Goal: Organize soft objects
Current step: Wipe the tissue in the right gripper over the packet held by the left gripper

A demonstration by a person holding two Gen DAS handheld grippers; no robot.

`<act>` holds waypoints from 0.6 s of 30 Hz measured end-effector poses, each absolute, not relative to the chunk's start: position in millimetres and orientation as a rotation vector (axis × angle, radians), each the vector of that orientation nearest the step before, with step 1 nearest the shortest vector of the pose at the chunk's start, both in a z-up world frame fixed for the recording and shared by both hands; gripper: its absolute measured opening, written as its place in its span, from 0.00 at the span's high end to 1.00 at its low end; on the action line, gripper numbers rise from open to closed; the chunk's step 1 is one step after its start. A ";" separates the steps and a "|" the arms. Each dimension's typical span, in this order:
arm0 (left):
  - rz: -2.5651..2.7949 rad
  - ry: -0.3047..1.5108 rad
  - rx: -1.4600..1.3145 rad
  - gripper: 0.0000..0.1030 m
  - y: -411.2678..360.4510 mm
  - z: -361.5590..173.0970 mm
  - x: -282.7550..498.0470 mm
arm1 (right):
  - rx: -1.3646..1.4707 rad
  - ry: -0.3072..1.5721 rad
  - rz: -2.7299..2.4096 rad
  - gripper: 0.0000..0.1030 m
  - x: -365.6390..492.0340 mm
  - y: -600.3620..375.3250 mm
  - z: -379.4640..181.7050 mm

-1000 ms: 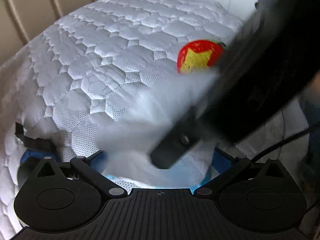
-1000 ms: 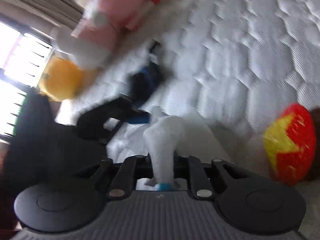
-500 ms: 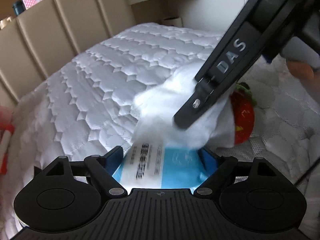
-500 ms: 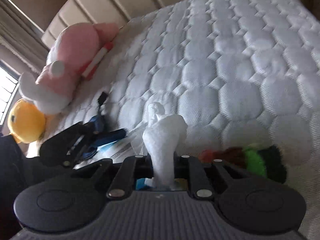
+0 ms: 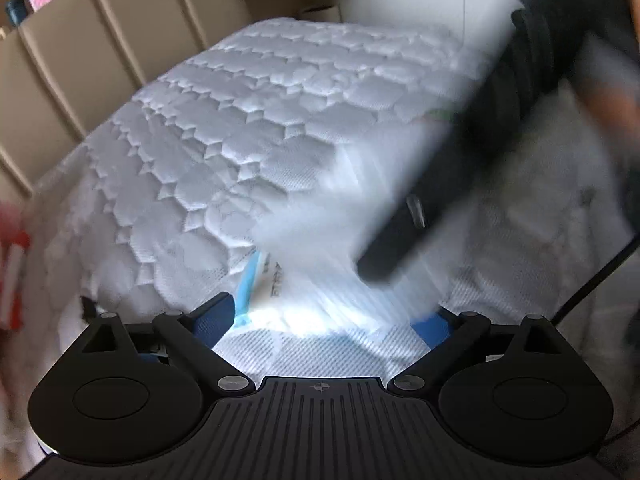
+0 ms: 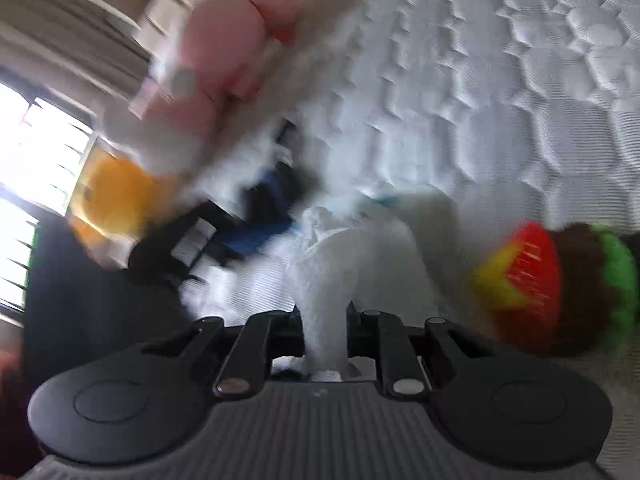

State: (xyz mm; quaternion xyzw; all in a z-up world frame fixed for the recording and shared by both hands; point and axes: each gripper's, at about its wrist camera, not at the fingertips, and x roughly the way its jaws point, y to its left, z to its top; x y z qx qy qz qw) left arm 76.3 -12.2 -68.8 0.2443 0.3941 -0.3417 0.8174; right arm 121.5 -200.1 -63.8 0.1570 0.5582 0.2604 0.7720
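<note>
1. My right gripper (image 6: 325,344) is clenched on a twisted white tissue (image 6: 324,280)
2. My left gripper (image 5: 332,320) stands wide; its jaws have just been opening, and the blue-and-white tissue pack (image 5: 256,280) lies between them, blurred
3. The pack lies on the quilted mattress (image 5: 260,120)
4. A red ball with a yellow star (image 6: 520,276) lies at three o'clock of my right gripper

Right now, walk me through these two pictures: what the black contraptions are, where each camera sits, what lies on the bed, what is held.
A person holds two hand-held grippers, each with a camera looking along its fingers. In the left camera's view, the left gripper has just been opening, straddling a blue-and-white tissue pack on the quilted mattress. In the right camera's view, the right gripper pinches a white tissue. Nearby lie a red star-marked plush, a pink plush and a yellow plush.
</note>
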 end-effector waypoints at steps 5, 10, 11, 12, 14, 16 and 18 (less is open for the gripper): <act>-0.852 0.889 0.479 0.03 -10.5 -56.0 105.8 | 0.302 1.119 0.440 0.83 125.4 -220.9 -50.8; -0.874 1.150 0.302 0.00 -9.8 -68.9 167.5 | 0.470 0.978 0.429 0.83 132.0 -260.0 -27.7; -0.882 1.227 0.261 0.00 -10.9 -76.5 179.3 | 0.480 0.966 0.419 0.83 133.3 -264.5 -27.1; -0.878 1.272 0.270 0.00 -15.4 -84.4 185.5 | 0.485 0.967 0.408 0.83 135.8 -267.6 -28.4; -0.856 1.327 0.346 0.00 -28.4 -100.4 191.2 | 0.475 0.988 0.400 0.83 140.0 -268.1 -33.5; -0.840 1.300 0.431 0.00 -41.6 -105.3 184.5 | 0.459 1.003 0.395 0.83 142.5 -266.6 -38.4; -0.799 1.203 0.510 0.00 -49.3 -99.4 162.9 | 0.434 1.008 0.392 0.83 142.4 -263.0 -42.5</act>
